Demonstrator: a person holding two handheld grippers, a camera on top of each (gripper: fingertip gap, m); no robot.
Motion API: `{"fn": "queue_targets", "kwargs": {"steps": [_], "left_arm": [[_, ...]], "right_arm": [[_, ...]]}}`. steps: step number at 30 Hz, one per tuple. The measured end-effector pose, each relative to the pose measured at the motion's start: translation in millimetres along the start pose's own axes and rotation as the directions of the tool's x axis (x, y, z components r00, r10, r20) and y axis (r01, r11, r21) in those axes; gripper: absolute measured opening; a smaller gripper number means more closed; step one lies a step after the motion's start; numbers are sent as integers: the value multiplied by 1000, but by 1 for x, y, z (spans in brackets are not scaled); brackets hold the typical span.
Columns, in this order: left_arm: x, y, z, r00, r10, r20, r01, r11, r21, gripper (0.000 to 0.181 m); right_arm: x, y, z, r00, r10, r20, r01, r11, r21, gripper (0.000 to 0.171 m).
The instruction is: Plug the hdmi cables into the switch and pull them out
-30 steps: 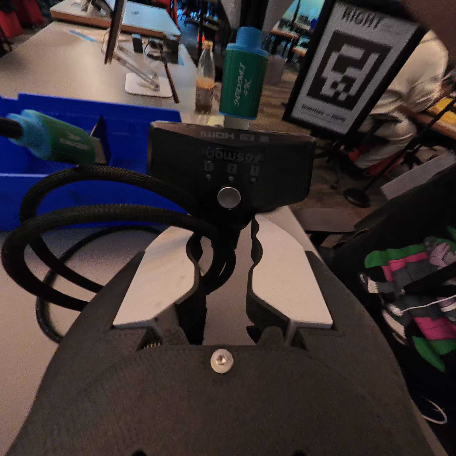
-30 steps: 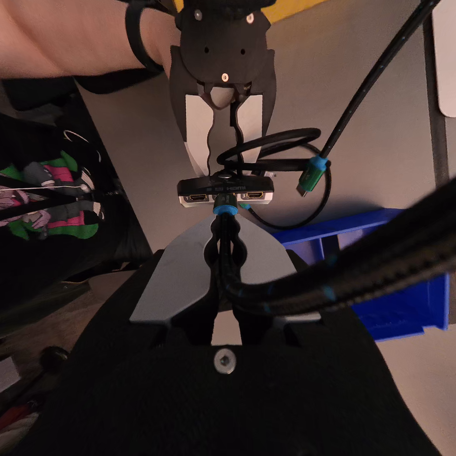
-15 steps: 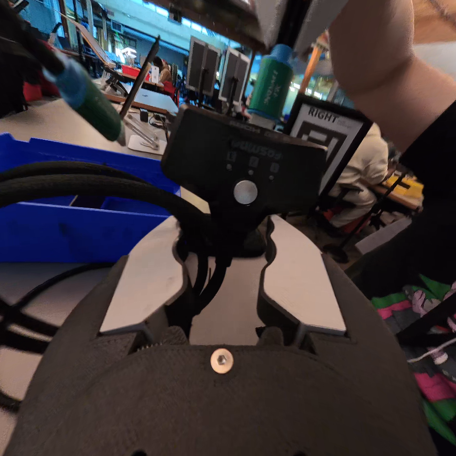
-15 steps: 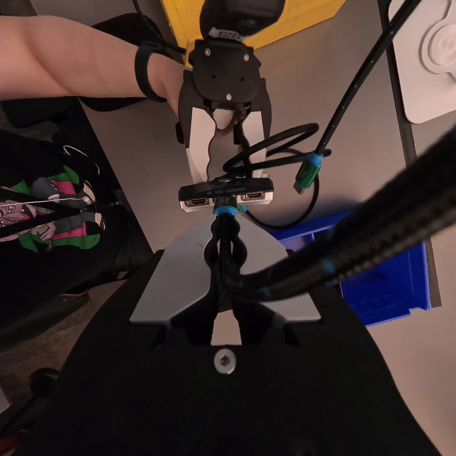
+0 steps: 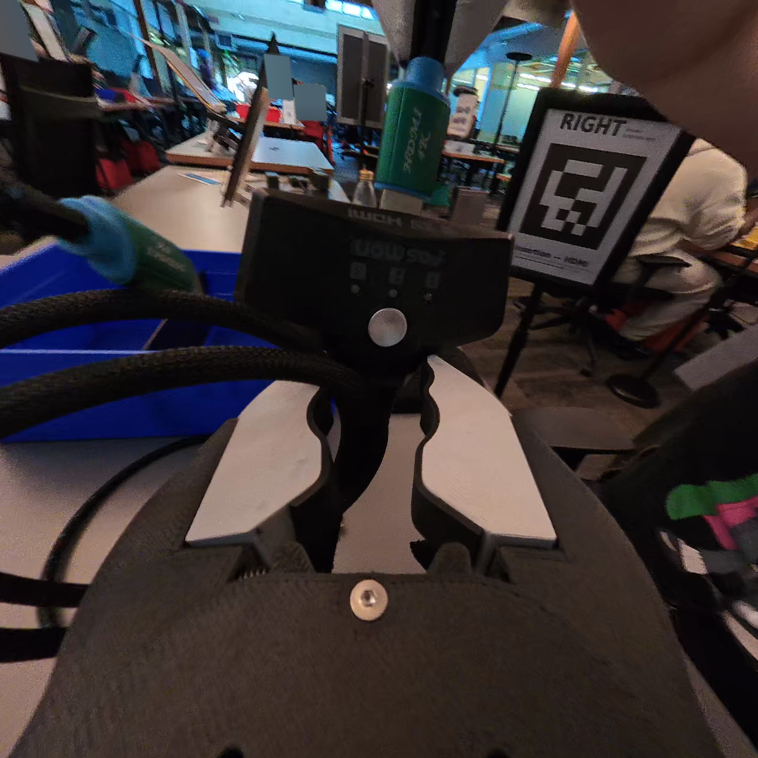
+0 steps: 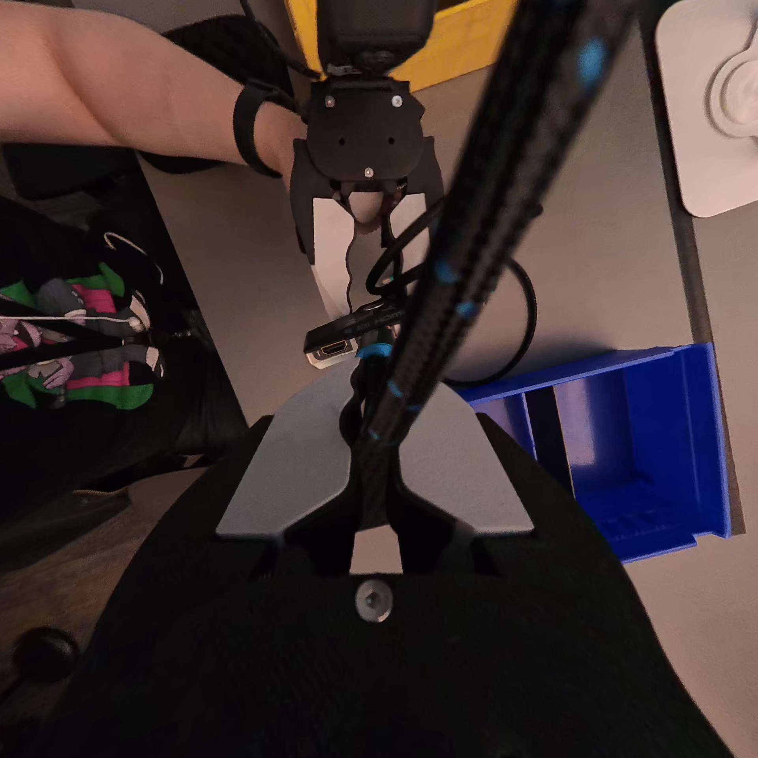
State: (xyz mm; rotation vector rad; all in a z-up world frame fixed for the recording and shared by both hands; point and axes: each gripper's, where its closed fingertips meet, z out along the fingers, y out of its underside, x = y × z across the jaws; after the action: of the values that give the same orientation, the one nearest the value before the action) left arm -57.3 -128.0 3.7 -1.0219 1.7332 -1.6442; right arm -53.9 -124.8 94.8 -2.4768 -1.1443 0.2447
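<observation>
— Two grippers, one switch (image 5: 371, 283) between them, held up over the table (image 6: 254, 246). What has the left gripper (image 5: 375, 369) got?

— Its jaws are clamped on the switch's own black lead, by the look of it.

— And the right gripper (image 6: 371, 379)?

— Closed on a braided cable just behind the green plug (image 5: 412, 143), which is seated in the middle port.

— Anything in the way?

— That same cable (image 6: 512, 172) loops across the right camera, hiding half the switch. A second plug (image 5: 131, 256) dangles loose near the blue bin (image 6: 623, 434).
</observation>
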Motion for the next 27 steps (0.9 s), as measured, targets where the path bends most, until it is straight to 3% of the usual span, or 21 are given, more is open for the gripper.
{"fn": "queue_targets", "kwargs": {"steps": [5,15,18,22,27], "left_arm": [[-29,22,-3,981,55,188,-66,996,53,40],[-42,30,1,967,45,249,-60,997,55,40],[-39,33,5,975,29,220,-43,998,56,39],[-27,27,4,991,-3,132,-1,1000,28,39],[-20,33,-1,995,4,97,13,984,-178,38]], "right_arm": [[18,8,27,996,82,-33,-80,995,55,8],[33,-6,39,981,194,1,-192,971,140,8],[31,-8,42,984,175,11,-176,979,106,8],[23,-10,34,999,37,30,-38,997,60,8],[17,1,32,997,-37,73,33,998,51,8]]}}
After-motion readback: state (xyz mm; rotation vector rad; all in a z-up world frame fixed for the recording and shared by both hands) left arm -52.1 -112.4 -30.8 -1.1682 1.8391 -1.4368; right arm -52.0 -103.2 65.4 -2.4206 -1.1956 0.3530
